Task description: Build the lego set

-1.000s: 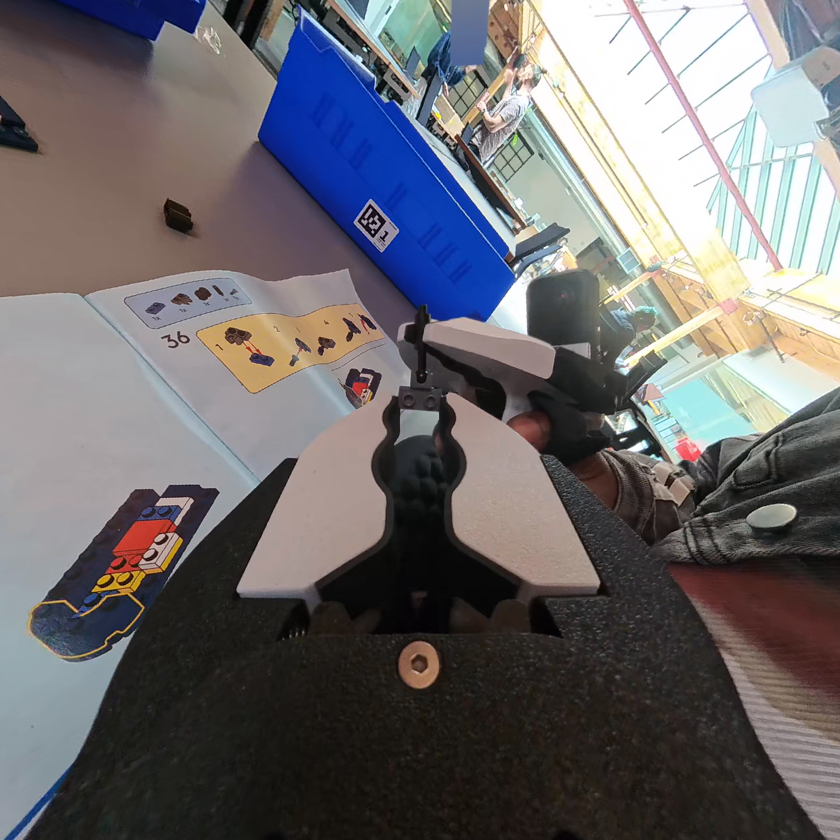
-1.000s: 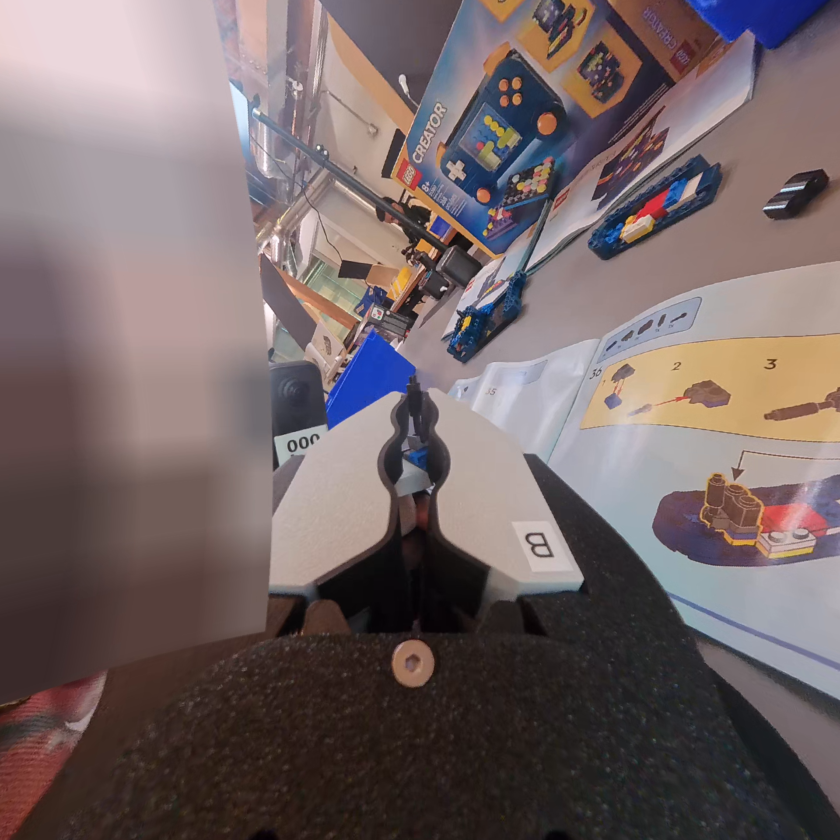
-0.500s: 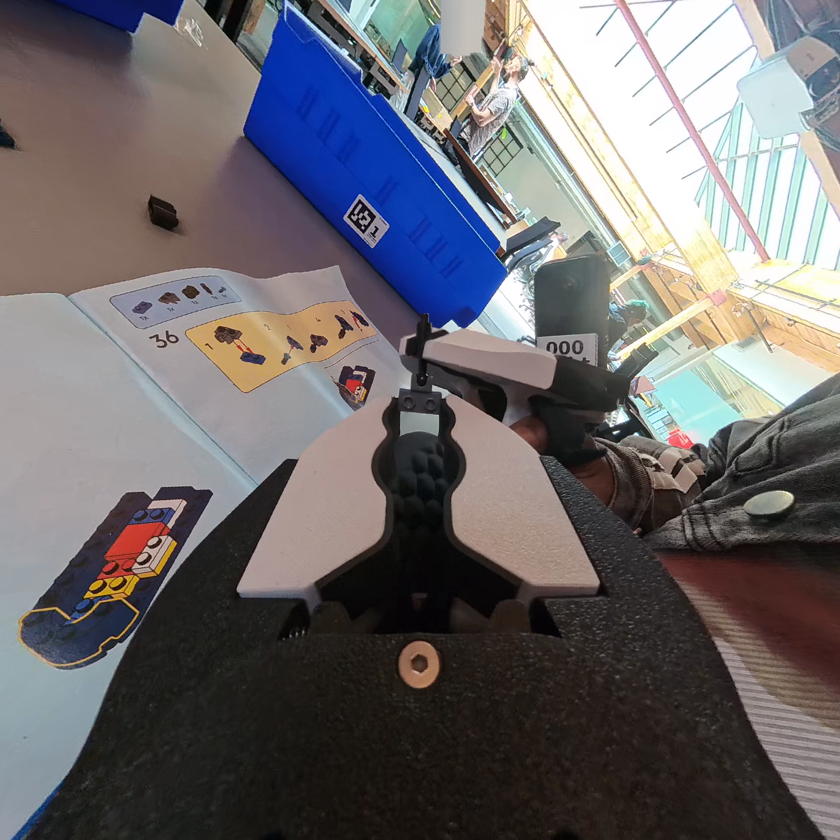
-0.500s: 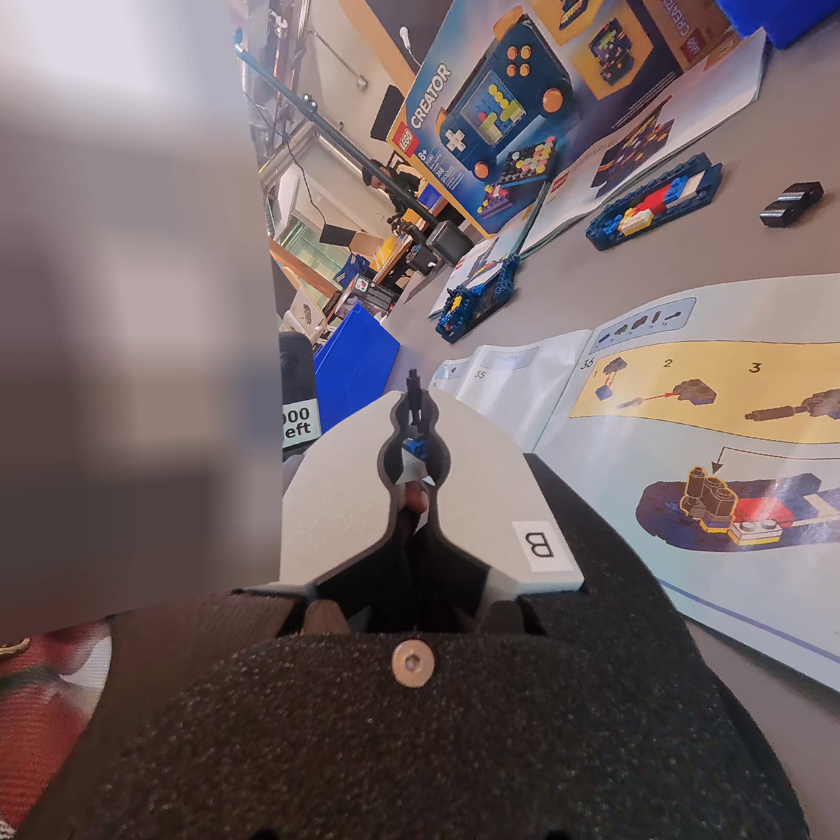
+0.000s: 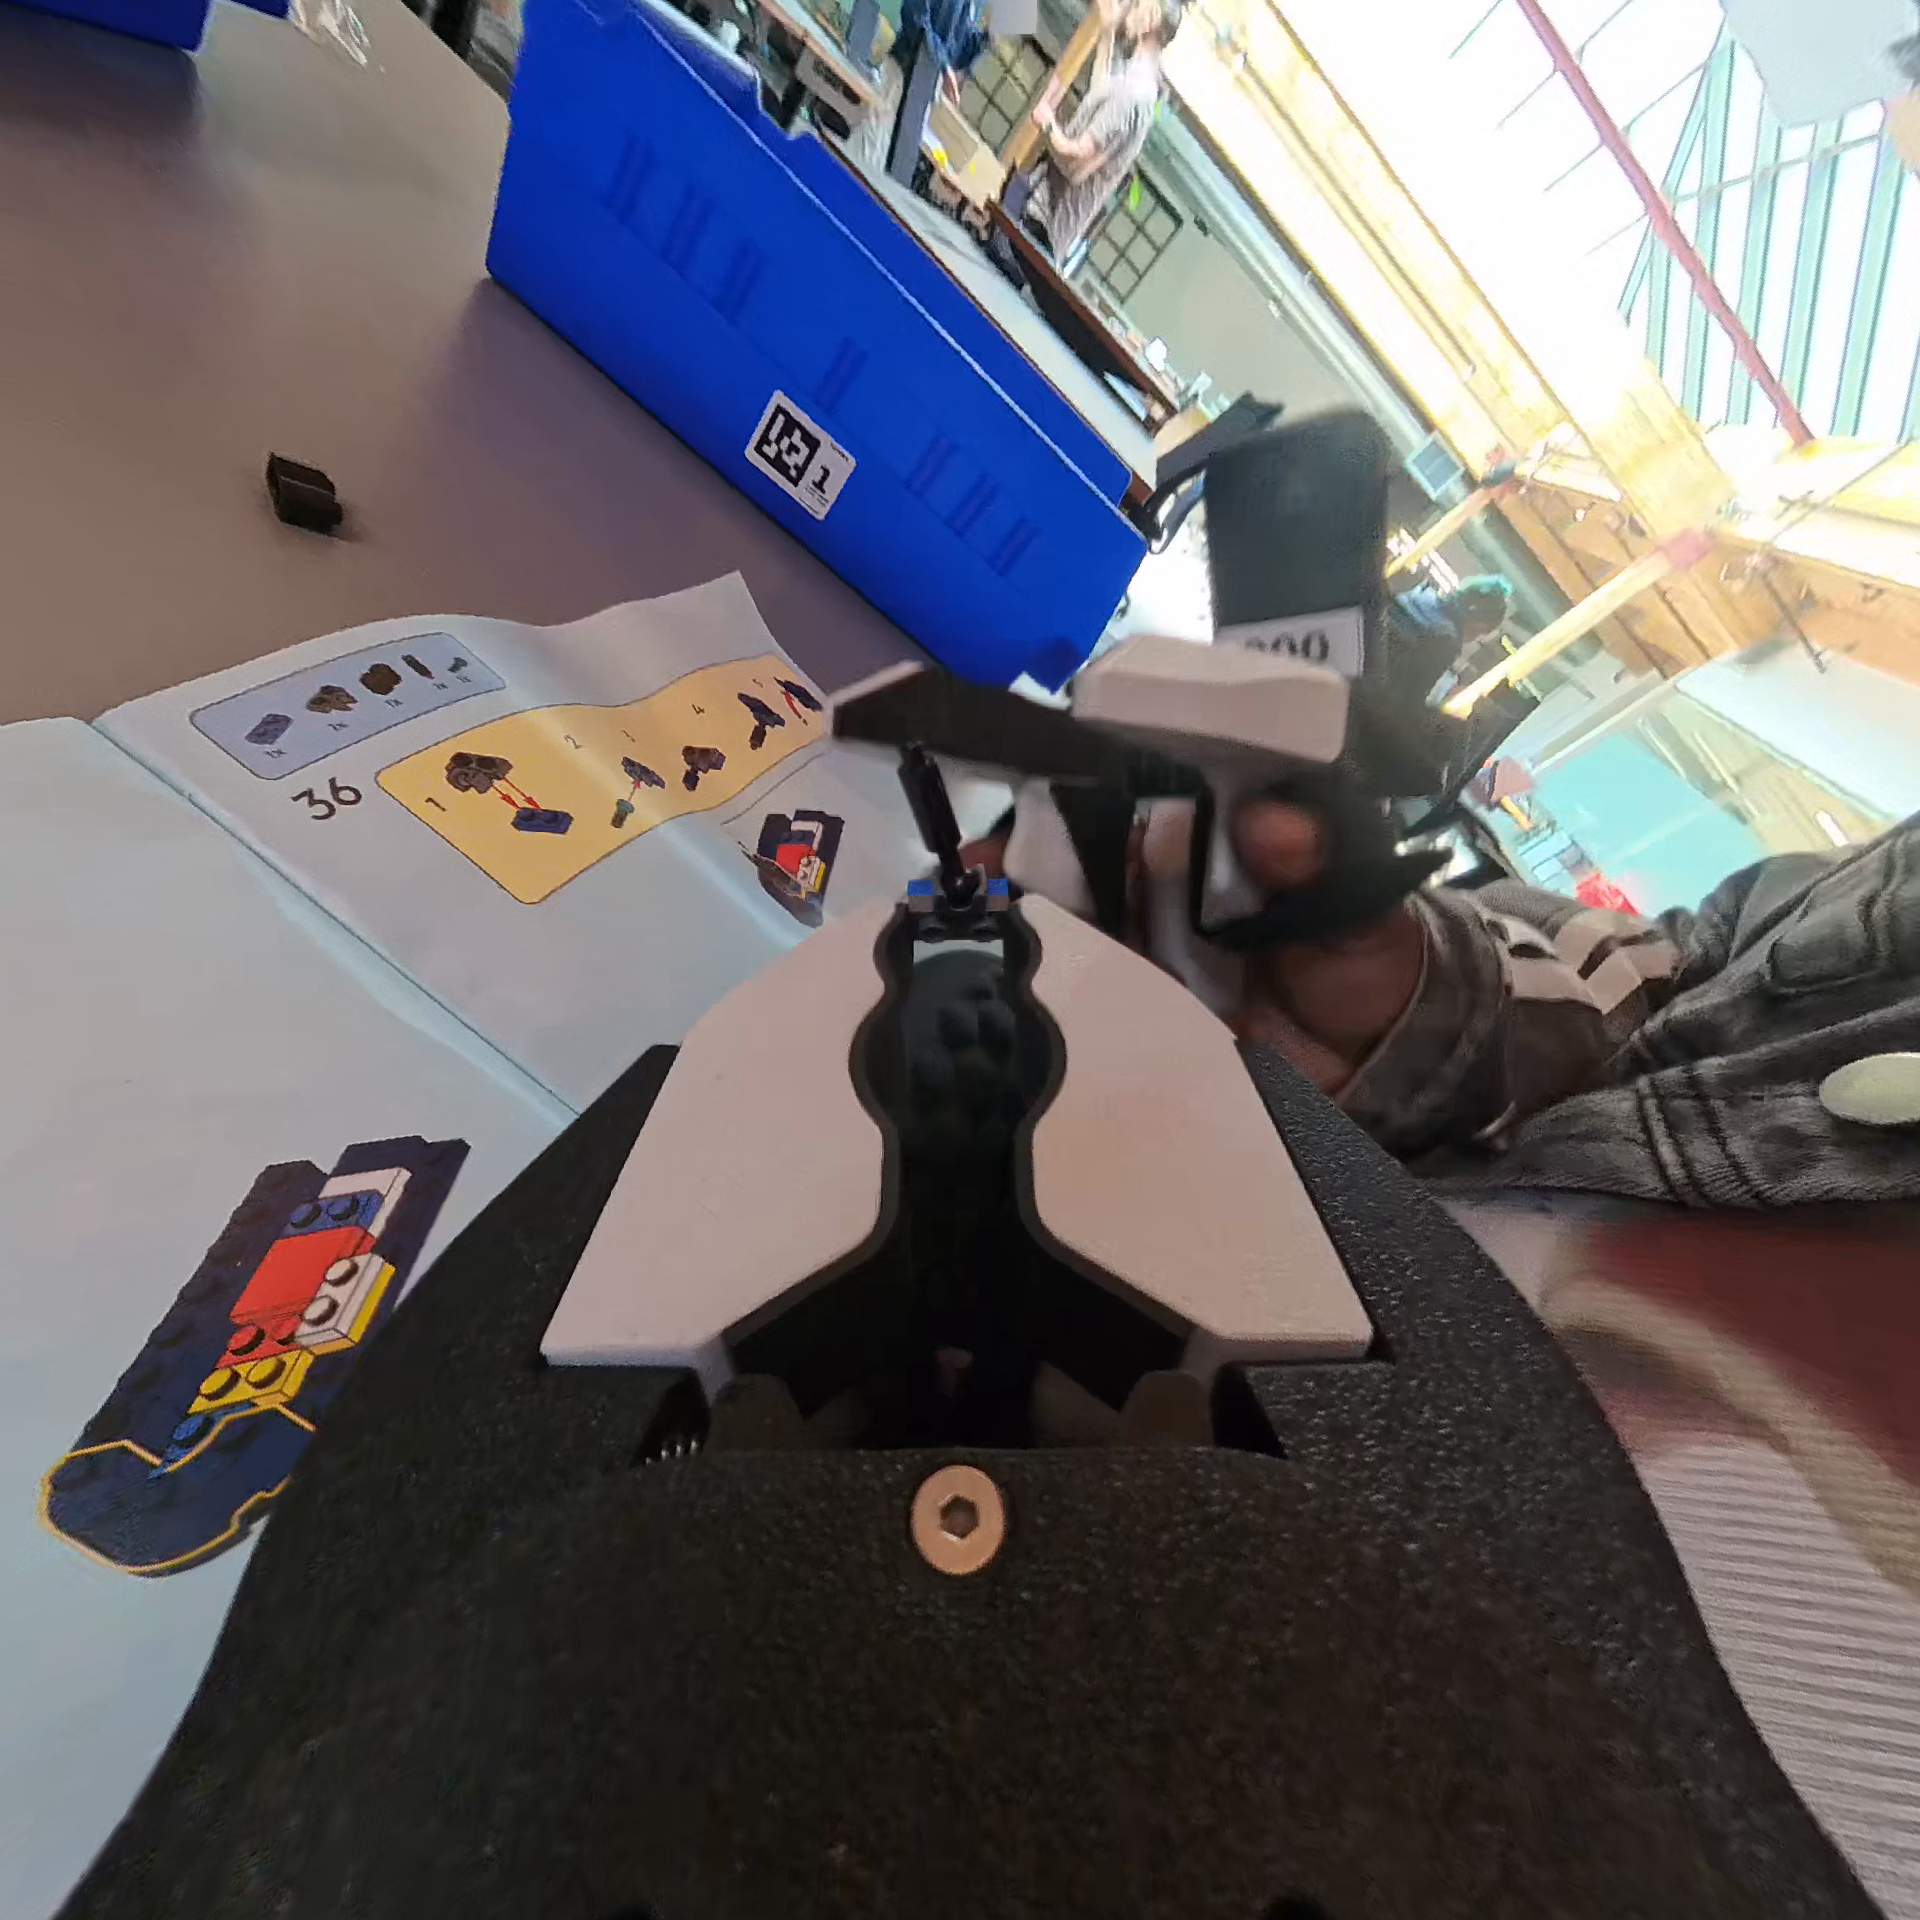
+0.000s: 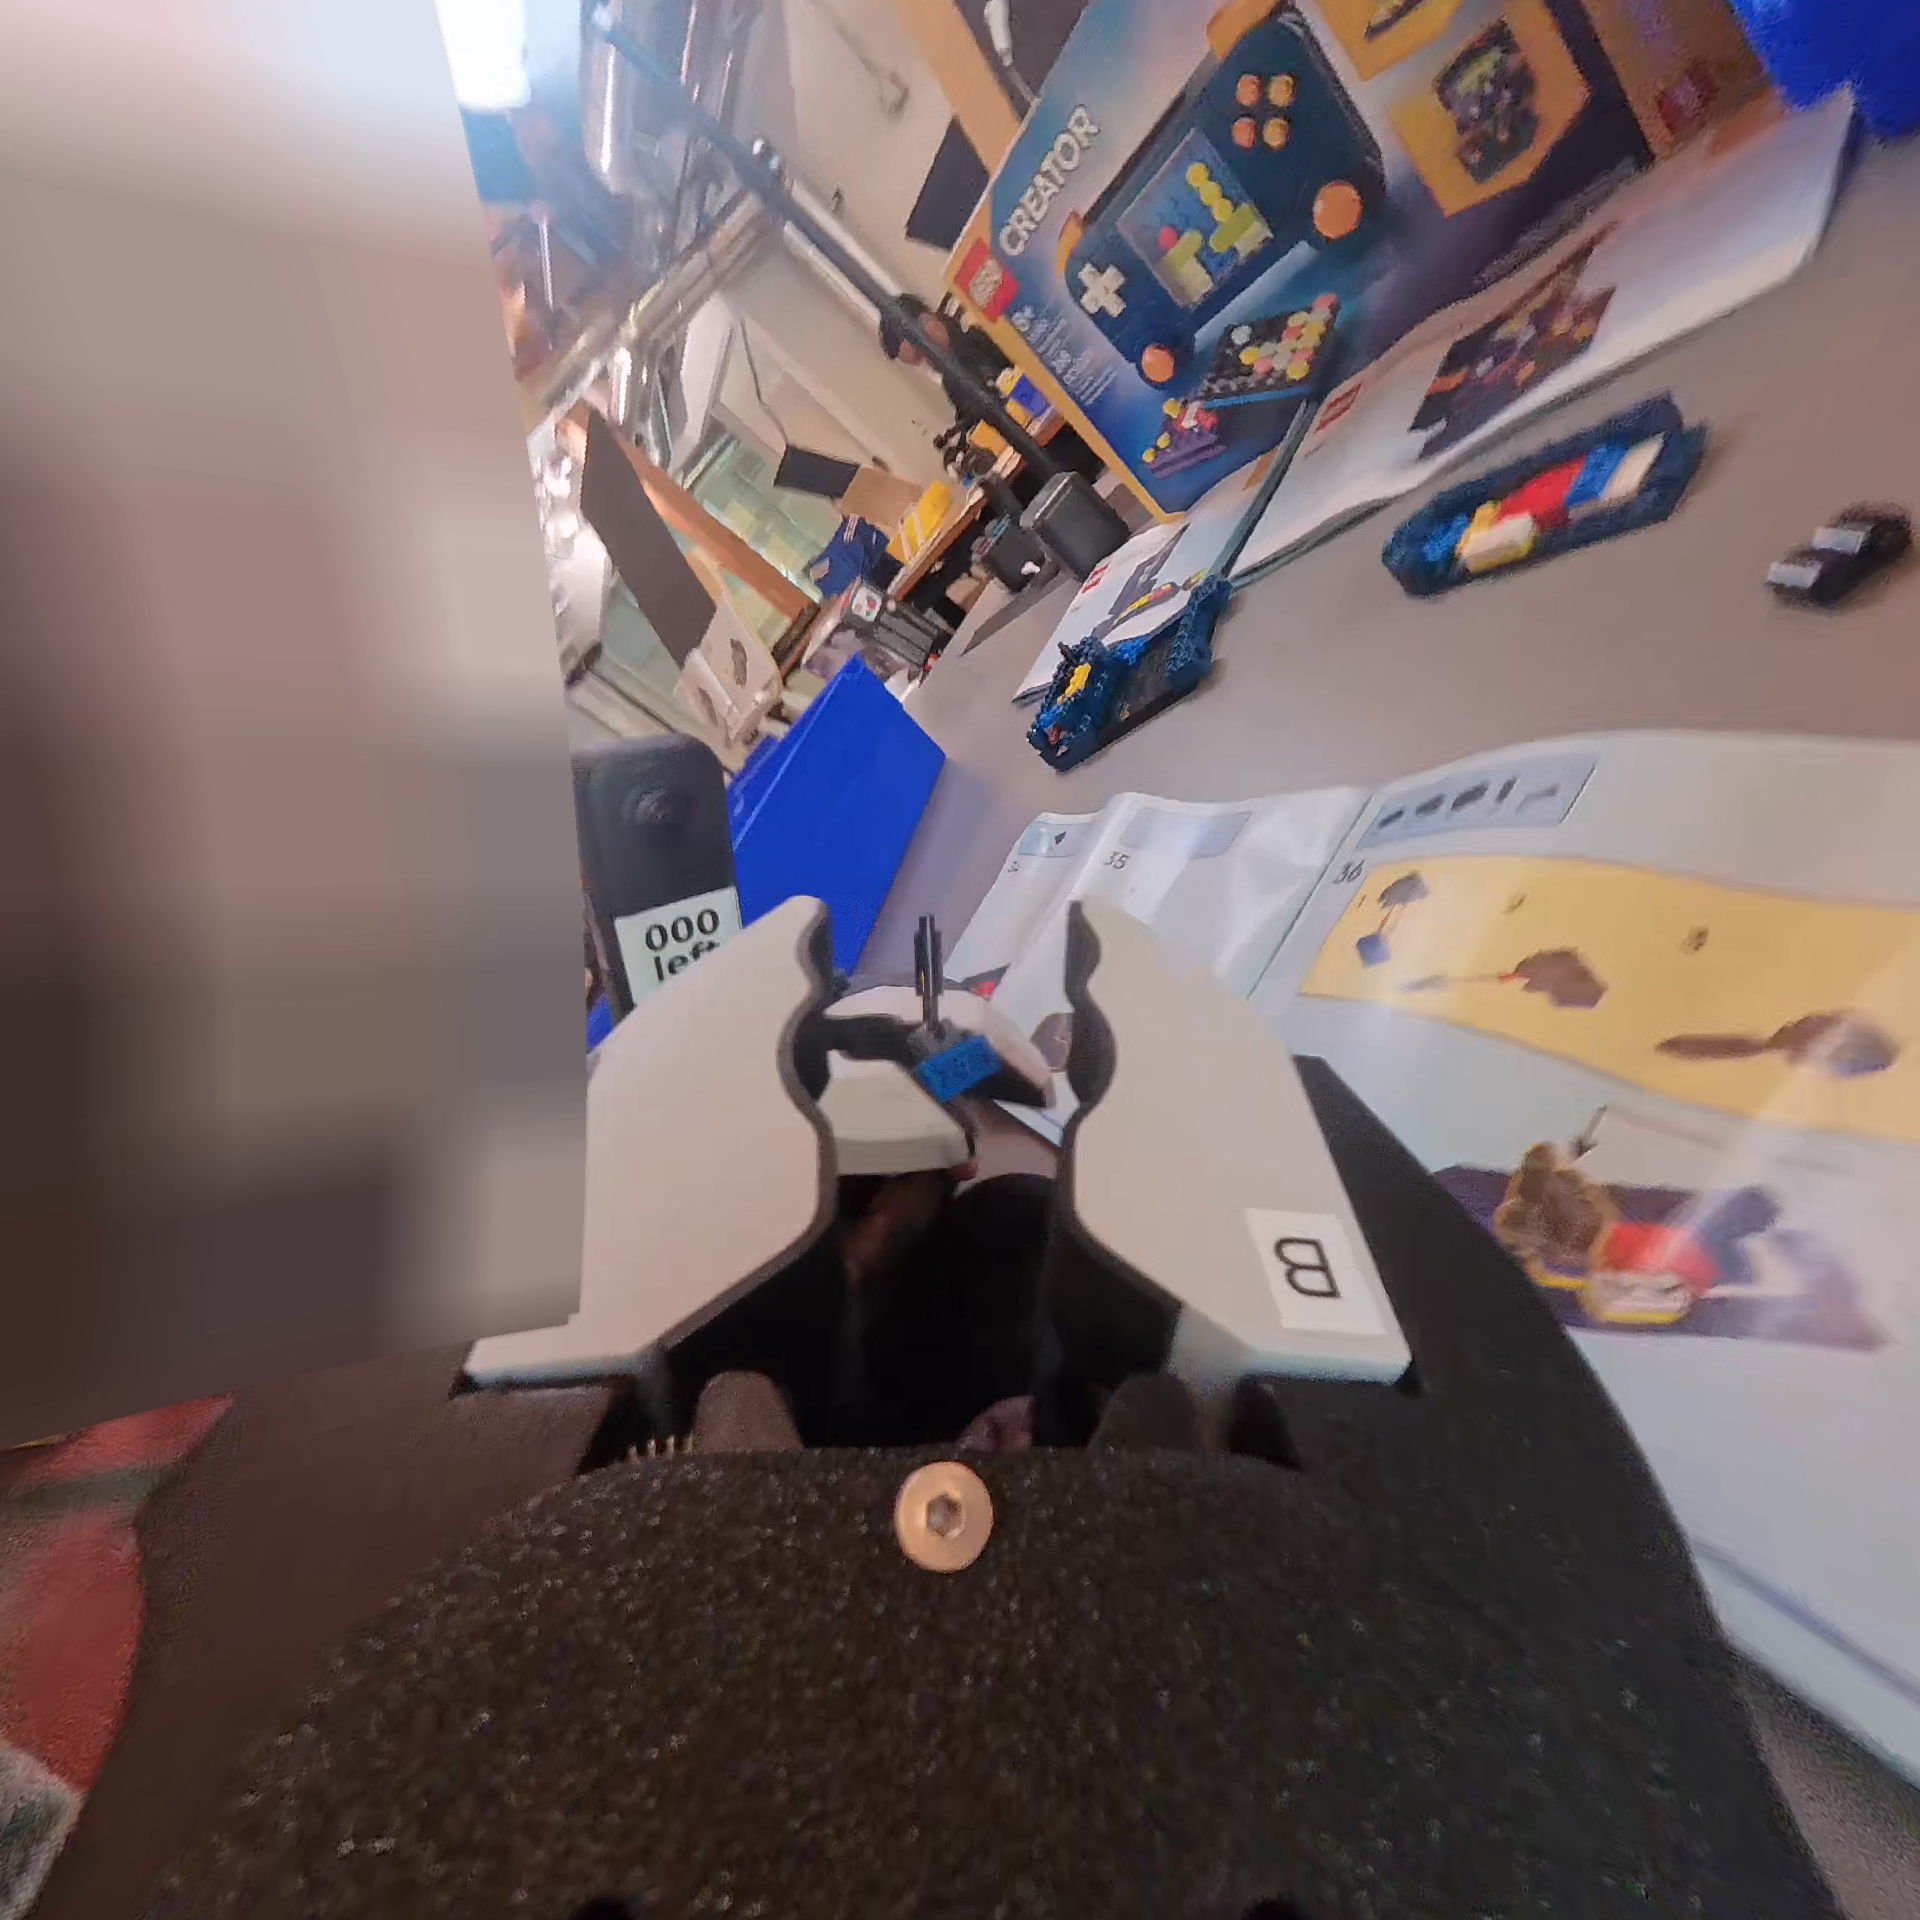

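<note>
Plainly, the largest thing nearby is the open instruction booklet (image 5: 343,935), spread flat on the grey table (image 5: 208,312) beneath both tools, with a blue bin (image 5: 790,312) standing along its far edge. Across the table in the right wrist view lie a printed set box (image 6: 1299,239), a blue brick tray (image 6: 1538,514), a second dark-blue build (image 6: 1127,670) and a small black brick (image 6: 1839,551) — all well apart from the grippers and none in the way.

The left gripper (image 5: 956,904) is clenched on a small blue plate (image 5: 956,891), its fingertips pressing the plate's two ends, and a thin black lever (image 5: 930,805) stands tilted up out of the plate's middle. The right gripper (image 6: 945,971) is released — its fingers spread wide, bare, with the lever (image 6: 925,961) and plate (image 6: 961,1065) seen between and beyond them, untouched. Seen from the left wrist, the right tool sits just beside the lever's tip, blurred.
</note>
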`<action>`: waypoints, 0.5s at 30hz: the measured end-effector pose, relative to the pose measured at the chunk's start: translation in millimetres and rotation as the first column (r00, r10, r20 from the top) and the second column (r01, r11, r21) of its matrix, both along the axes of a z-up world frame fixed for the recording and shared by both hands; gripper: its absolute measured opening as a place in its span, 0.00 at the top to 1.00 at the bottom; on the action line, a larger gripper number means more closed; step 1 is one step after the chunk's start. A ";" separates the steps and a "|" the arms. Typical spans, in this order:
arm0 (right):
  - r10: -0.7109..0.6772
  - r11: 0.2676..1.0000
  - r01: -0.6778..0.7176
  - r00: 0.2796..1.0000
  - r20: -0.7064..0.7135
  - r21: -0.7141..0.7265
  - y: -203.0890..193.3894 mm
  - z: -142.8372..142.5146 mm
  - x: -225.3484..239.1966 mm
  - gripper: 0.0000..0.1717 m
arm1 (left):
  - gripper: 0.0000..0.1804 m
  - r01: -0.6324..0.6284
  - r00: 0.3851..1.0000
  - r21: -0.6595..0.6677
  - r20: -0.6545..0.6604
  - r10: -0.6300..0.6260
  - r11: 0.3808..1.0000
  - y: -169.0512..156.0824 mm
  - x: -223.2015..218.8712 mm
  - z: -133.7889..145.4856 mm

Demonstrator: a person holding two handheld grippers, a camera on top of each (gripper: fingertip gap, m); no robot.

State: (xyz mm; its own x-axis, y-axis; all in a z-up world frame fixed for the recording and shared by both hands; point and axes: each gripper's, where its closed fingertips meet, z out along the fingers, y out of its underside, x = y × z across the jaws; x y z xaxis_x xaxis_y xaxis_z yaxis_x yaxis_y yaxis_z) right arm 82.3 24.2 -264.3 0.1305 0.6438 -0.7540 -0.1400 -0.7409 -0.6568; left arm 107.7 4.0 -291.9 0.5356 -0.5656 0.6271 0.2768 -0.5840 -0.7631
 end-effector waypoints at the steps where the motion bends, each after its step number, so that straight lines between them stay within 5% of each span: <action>1: 0.024 0.999 -0.025 0.999 0.029 0.040 2.9 0.7 2.9 0.70 | 0.91 0.005 1.000 0.004 -0.023 -0.004 1.000 -0.7 1.3 -1.3; 4: 0.285 0.954 -0.289 0.957 0.054 0.075 -5.9 16.2 7.2 0.68 | 0.91 0.095 0.986 0.000 -0.135 -0.094 0.995 -10.2 11.8 -11.2; 8: 0.644 0.682 -0.716 0.685 0.342 0.149 -24.5 14.7 33.1 0.77 | 0.91 0.282 0.907 -0.047 -0.314 -0.282 0.958 -30.5 26.2 -29.4; 11: 0.693 0.456 -0.861 0.502 0.517 0.226 -33.2 -0.8 40.7 0.84 | 0.91 0.371 0.847 -0.070 -0.384 -0.368 0.926 -38.2 30.6 -36.1; 15: 0.753 0.314 -0.911 0.411 0.514 0.268 -44.7 -15.4 37.0 0.88 | 0.91 0.396 0.822 -0.078 -0.413 -0.391 0.915 -40.4 31.8 -39.7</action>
State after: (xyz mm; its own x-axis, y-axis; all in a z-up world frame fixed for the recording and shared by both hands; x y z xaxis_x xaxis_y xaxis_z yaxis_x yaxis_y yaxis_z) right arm 119.3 -20.5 -279.7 -0.5634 0.7363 -0.3747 0.5906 0.0418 -0.8059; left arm 139.5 -36.4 -331.6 0.4726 -0.7895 0.3916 -0.3157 -0.5665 -0.7612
